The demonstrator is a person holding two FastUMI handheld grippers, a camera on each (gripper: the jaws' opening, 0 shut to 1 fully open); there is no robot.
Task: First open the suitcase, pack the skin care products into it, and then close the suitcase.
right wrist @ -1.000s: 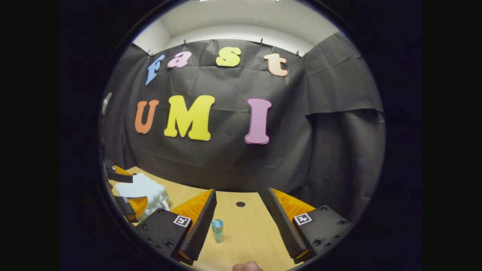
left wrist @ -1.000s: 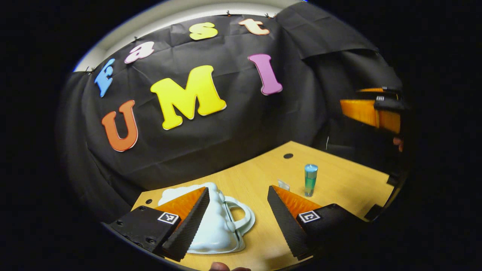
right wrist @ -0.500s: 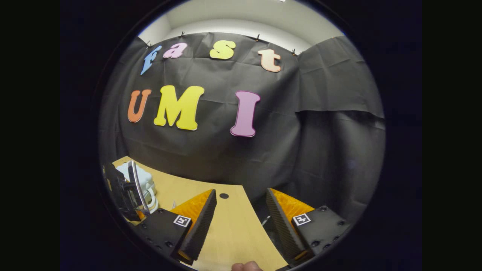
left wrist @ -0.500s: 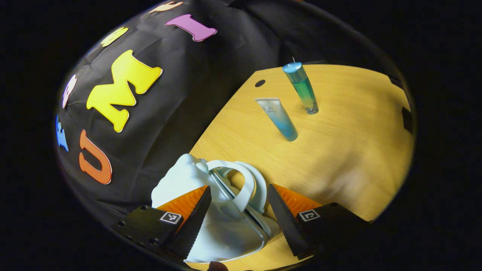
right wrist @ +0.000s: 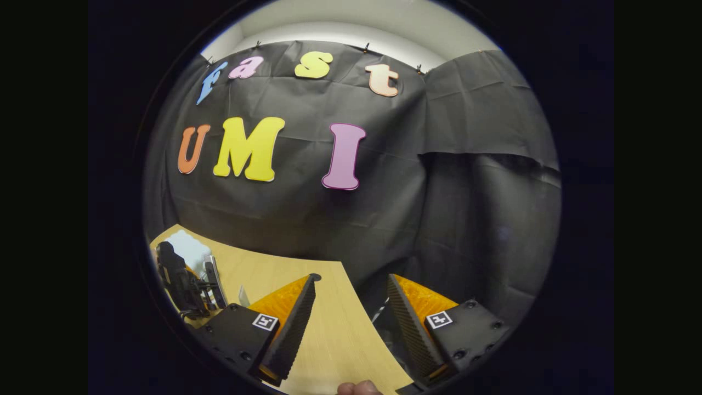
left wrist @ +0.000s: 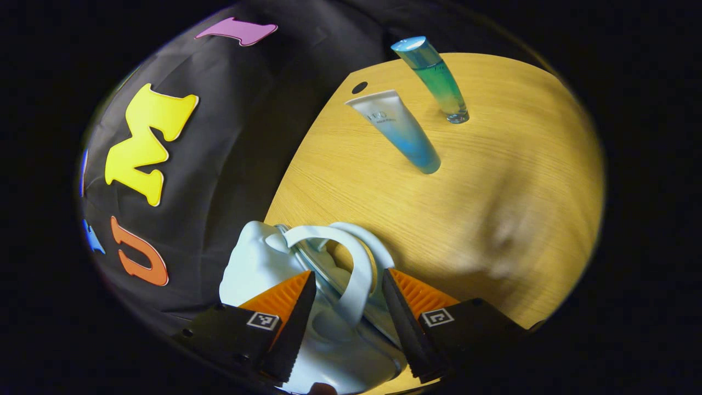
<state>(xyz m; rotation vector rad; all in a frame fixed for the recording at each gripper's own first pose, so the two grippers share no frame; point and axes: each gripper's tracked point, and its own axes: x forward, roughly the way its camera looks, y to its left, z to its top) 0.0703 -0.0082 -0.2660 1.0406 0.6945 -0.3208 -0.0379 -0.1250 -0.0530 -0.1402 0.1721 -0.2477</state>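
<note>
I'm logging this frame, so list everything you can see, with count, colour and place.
suitcase: one, pale blue-white, small, shell-shaped, at the table's near corner by the wall.
handle: one, white, on the suitcase, between the left gripper's jaws.
tube: one, white fading to blue, standing cap-down mid-table.
bottle: one, green-blue, upright beyond the tube.
table: one, light wood.
left gripper: one, jaws open around the handle.
right gripper: one, jaws open over the table edge.

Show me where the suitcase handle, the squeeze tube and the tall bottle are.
suitcase handle (left wrist: 356,263), left gripper view, on the arch of the upper loop.
squeeze tube (left wrist: 403,133), left gripper view, on the middle of its body.
tall bottle (left wrist: 439,82), left gripper view, on its green mid-section.
</note>
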